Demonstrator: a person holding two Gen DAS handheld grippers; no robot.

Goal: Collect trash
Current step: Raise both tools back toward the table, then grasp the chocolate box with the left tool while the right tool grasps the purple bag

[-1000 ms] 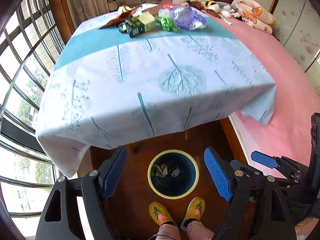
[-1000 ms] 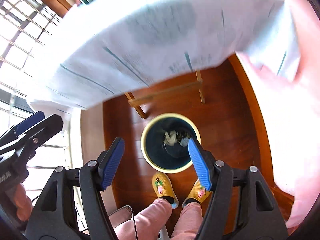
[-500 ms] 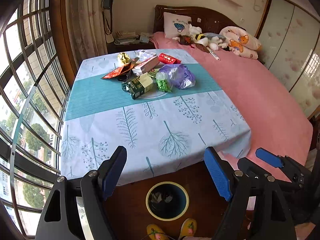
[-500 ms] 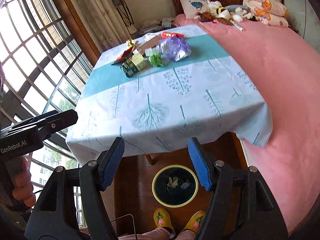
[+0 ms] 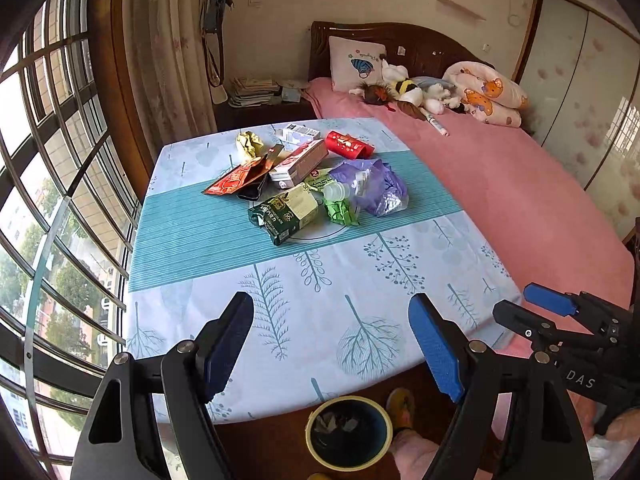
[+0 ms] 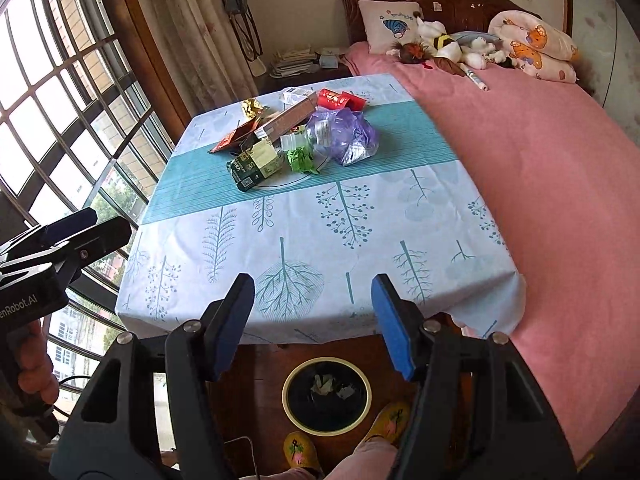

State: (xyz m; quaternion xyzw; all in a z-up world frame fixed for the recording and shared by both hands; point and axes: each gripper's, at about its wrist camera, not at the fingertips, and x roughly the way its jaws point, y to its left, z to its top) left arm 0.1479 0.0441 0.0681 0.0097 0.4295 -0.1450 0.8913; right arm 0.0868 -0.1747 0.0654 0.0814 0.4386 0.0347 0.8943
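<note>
Left wrist view: the left gripper (image 5: 331, 344) has its blue pads (image 5: 434, 346) wide apart with nothing between them, hanging over the near edge of the table (image 5: 280, 320). Below and just in front of that edge, the bin (image 5: 349, 432) stands on the wood floor with a few crumpled scraps inside, beside the person's slippered foot. To the right, the right gripper (image 5: 560, 312) sticks in from the side; seen from its own camera, the right gripper (image 6: 314, 324) also has its fingers spread and empty, above the same table edge, with the bin (image 6: 326, 394) and two yellow slippers (image 6: 300, 450) underneath. Farther on, across the leaf-print cloth, the trash pile (image 5: 304, 184) lies on the teal stripe near the table's far half: a green carton (image 5: 284, 212), a green wrapper (image 5: 340, 212), a purple bag (image 5: 376, 184), a red pouch (image 5: 236, 176), a pink box (image 5: 300, 162), a red can (image 5: 348, 145) and a yellow wad (image 5: 249, 143). Beyond, the pink bed (image 5: 500, 184) carries stuffed toys (image 5: 412, 94) and a pillow (image 5: 356, 64).
</note>
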